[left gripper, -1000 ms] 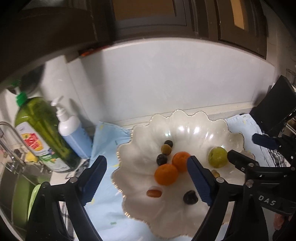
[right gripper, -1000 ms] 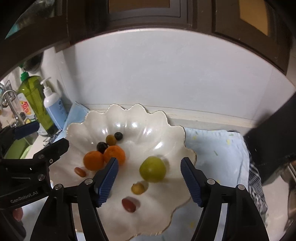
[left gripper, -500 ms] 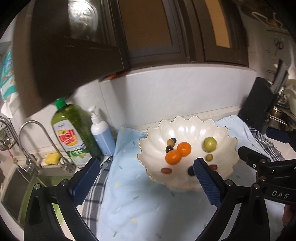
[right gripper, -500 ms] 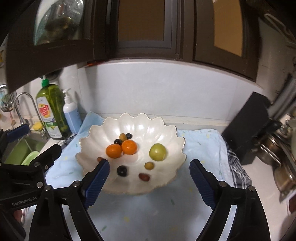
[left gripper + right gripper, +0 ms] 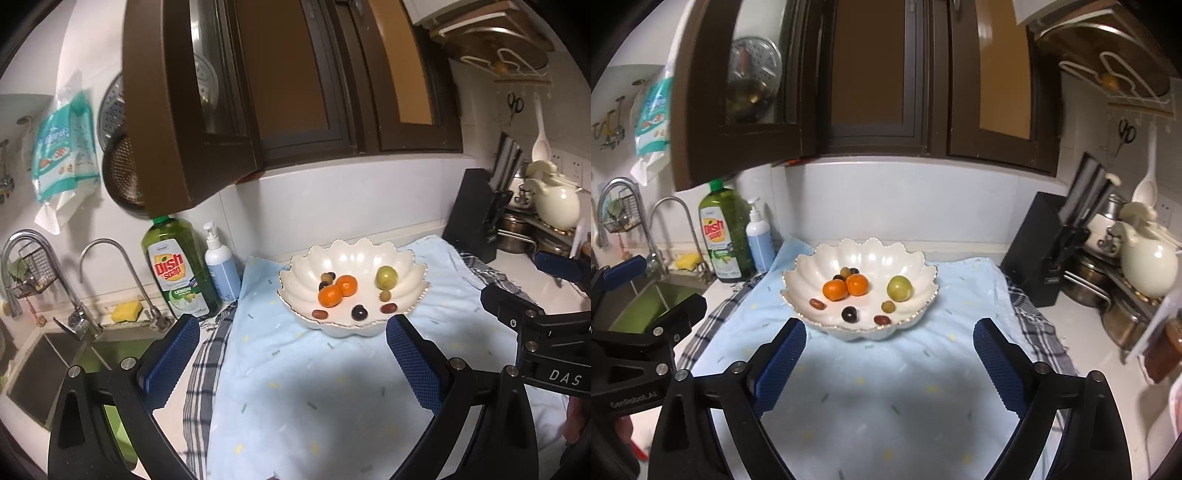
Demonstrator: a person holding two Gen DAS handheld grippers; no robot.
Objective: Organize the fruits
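Both grippers have backed away from the bowl [image 5: 860, 258]; left gripper [image 5: 291, 354] jaws spread wide, right gripper [image 5: 888, 354] jaws opening, empty. Fruits [image 5: 846, 288] sit in it near the worktop's back edge.

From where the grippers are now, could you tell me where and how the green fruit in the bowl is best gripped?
Grip the green fruit across its widest middle, coming down from above. It is round and sits apart from the oranges, with bare bowl on both sides, so fingers fit either side. The raised scalloped rim probably blocks a level approach. The right hand-held gripper, jaws opening and empty, is nearer to it.
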